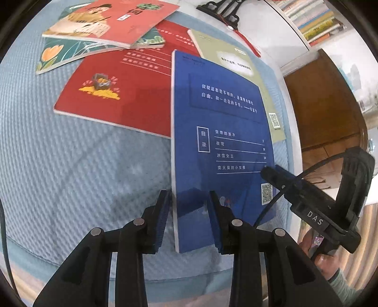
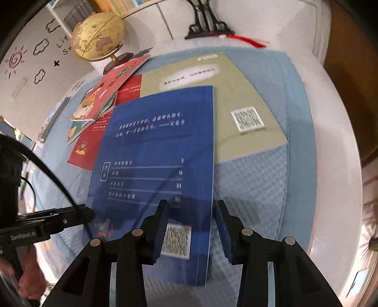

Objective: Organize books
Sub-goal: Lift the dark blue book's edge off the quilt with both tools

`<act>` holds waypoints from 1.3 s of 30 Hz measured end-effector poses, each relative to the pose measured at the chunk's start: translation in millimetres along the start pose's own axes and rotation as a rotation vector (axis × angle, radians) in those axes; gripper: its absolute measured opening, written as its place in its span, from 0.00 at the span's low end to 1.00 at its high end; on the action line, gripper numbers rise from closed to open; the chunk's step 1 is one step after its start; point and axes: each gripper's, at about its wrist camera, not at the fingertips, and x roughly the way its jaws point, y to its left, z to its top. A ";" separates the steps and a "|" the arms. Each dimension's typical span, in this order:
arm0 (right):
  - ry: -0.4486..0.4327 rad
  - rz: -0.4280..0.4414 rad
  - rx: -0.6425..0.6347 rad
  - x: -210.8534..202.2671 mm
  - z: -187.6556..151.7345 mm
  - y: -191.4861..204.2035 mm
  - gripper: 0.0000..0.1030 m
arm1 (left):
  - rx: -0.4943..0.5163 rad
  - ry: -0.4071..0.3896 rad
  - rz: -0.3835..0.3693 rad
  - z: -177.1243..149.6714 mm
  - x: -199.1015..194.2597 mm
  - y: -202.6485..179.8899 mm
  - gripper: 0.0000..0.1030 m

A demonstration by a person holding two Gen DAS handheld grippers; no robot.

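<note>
Two grippers bracket one blue book (image 1: 219, 141) at its near corners, long axis running away from both toward the olive-green book (image 2: 238, 99) beyond. It is tilted over the light-blue quilted cloth (image 1: 70, 153); whether it touches cloth I cannot tell. Left gripper (image 1: 189, 219) straddles the spine-side corner, pads apparently not pressing; right gripper (image 2: 192, 226) straddles the opposite corner, jaws apart. Red book (image 1: 118, 89) and the overlapping coral book (image 1: 113, 21) lie left, clear of the path
</note>
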 end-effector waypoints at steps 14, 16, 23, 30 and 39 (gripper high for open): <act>0.004 0.167 0.158 -9.3 -19.5 -23.5 0.43 | 0.033 -0.020 -0.003 -5.2 -1.6 0.4 0.29; 0.001 0.159 0.141 -10.0 -20.1 -20.8 0.43 | 0.037 -0.021 0.001 -4.5 0.5 -3.1 0.29; -0.010 0.452 0.281 -29.0 -12.0 -46.0 0.45 | 0.020 -0.012 -0.039 0.0 1.7 2.2 0.29; 0.003 0.573 0.232 -25.5 -0.6 -17.1 0.44 | -0.007 0.011 -0.120 5.8 2.0 14.6 0.29; -0.073 0.279 -0.135 -50.1 15.2 72.9 0.33 | -0.009 -0.020 -0.050 7.9 -16.3 17.2 0.29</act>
